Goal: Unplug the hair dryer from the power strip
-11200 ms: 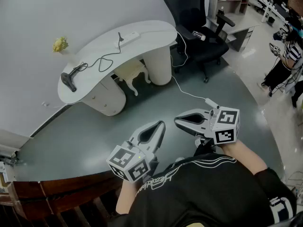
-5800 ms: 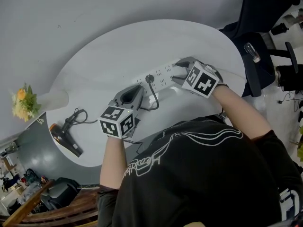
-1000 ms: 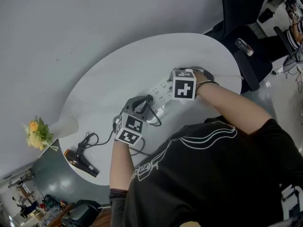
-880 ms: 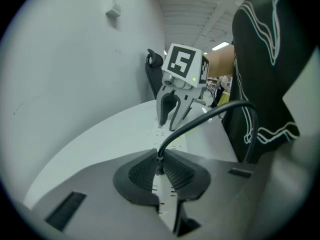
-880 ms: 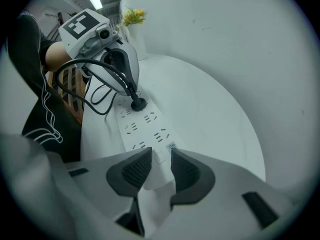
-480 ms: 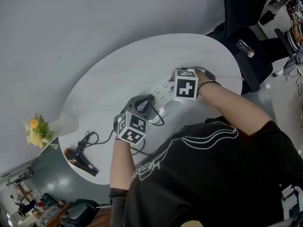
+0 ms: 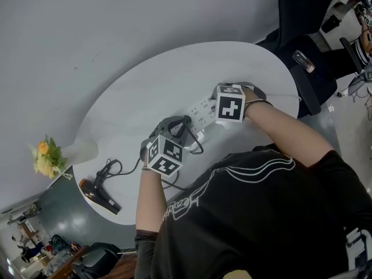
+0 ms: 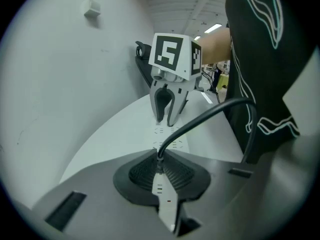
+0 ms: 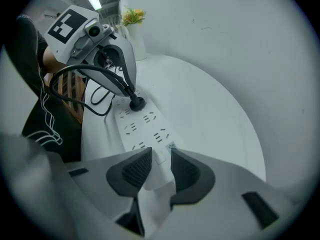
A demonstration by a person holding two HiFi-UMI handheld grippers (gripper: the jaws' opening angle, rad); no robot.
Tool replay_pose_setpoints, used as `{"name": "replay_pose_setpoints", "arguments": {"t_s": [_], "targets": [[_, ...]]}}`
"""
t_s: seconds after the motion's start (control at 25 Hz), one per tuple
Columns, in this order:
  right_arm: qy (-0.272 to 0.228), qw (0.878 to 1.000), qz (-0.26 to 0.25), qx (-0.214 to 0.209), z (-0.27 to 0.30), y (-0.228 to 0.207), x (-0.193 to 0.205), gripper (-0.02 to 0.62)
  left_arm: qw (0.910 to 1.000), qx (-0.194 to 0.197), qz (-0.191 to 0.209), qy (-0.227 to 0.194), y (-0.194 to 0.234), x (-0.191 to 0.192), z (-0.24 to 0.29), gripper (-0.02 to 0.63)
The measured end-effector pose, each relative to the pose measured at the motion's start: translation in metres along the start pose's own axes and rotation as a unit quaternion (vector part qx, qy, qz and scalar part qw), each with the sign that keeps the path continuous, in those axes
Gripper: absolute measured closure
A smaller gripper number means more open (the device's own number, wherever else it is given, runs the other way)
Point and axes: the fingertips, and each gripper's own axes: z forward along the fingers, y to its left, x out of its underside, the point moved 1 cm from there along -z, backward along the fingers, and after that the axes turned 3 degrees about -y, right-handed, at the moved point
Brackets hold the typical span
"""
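A white power strip (image 7: 201, 110) lies across the middle of the white oval table (image 7: 139, 80). The hair dryer's black plug (image 9: 136, 103) sits in a socket near the strip's left end. My left gripper (image 7: 181, 124) is shut on that plug, and the black cord (image 8: 210, 116) rises out from between its pads. My right gripper (image 9: 156, 162) is shut on the strip's other end, with its pads (image 9: 135, 170) against the strip's two long sides. The black hair dryer (image 7: 97, 194) lies at the table's left end, its cord (image 7: 125, 168) trailing towards the plug.
A vase of yellow flowers (image 7: 46, 156) stands off the table's left end. A black office chair (image 7: 302, 16) sits beyond the table's right end. The person's torso in a black shirt (image 7: 250, 214) is close against the table's near edge.
My left gripper has rolled slightly at the plug. The right gripper and the power strip have stayed where they were.
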Motion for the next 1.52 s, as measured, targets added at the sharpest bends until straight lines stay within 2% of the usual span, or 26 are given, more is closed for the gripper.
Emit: {"name": "replay_pose_setpoints", "arguments": {"t_s": [0.12, 0.2, 0.32, 0.36, 0.4, 0.52, 0.6, 0.68, 0.84, 0.96, 1.24, 1.4, 1.44, 1.52], "targets": [[0.001, 1.0, -0.001, -0.001, 0.001, 0.002, 0.0, 0.491, 1.0, 0.004, 0.001, 0.003, -0.001, 0.003, 0.0, 0.569], [0.001, 1.0, -0.003, 0.001, 0.001, 0.002, -0.001, 0.491, 0.9994, 0.01, -0.032, -0.01, 0.004, 0.006, 0.0, 0.569], [-0.003, 1.0, -0.002, 0.005, 0.002, 0.002, -0.003, 0.491, 0.9935, 0.022, -0.107, -0.031, 0.016, 0.009, 0.001, 0.569], [-0.004, 1.0, 0.0, 0.005, 0.002, 0.002, -0.003, 0.491, 0.9934, 0.022, -0.108, -0.031, 0.017, 0.008, 0.0, 0.569], [-0.004, 1.0, 0.002, 0.005, 0.002, 0.002, -0.003, 0.491, 0.9954, 0.018, -0.09, -0.025, 0.017, 0.007, 0.0, 0.569], [-0.001, 1.0, 0.003, 0.002, 0.002, 0.001, -0.003, 0.491, 0.9999, 0.009, 0.003, -0.006, 0.007, 0.002, -0.002, 0.569], [0.002, 1.0, 0.0, 0.002, 0.002, 0.002, -0.003, 0.491, 0.9988, 0.009, 0.035, -0.034, 0.003, -0.012, -0.011, 0.569], [0.003, 1.0, 0.0, 0.002, 0.002, 0.002, -0.004, 0.491, 0.9975, -0.003, 0.018, -0.068, 0.015, -0.028, -0.024, 0.569], [-0.002, 1.0, 0.007, 0.004, 0.002, 0.003, -0.003, 0.491, 0.999, -0.017, -0.01, -0.04, 0.042, -0.018, -0.038, 0.569], [0.0, 1.0, 0.006, 0.001, 0.002, 0.002, -0.003, 0.489, 0.997, -0.022, -0.045, -0.06, 0.048, -0.016, -0.052, 0.568], [-0.02, 0.999, 0.033, 0.004, 0.0, 0.003, -0.004, 0.488, 0.9898, -0.07, -0.093, -0.082, 0.046, -0.021, -0.077, 0.568], [-0.051, 0.993, 0.106, 0.001, -0.005, -0.001, -0.006, 0.48, 0.9763, -0.112, -0.145, -0.115, 0.045, -0.022, -0.101, 0.568], [-0.056, 0.991, 0.126, 0.003, -0.008, -0.002, -0.005, 0.519, 0.9713, -0.122, -0.162, -0.125, 0.045, -0.022, -0.107, 0.567], [-0.081, 0.986, 0.148, 0.012, -0.017, -0.004, -0.008, 0.548, 0.9601, -0.137, -0.197, -0.144, 0.043, -0.024, -0.121, 0.568]]}}
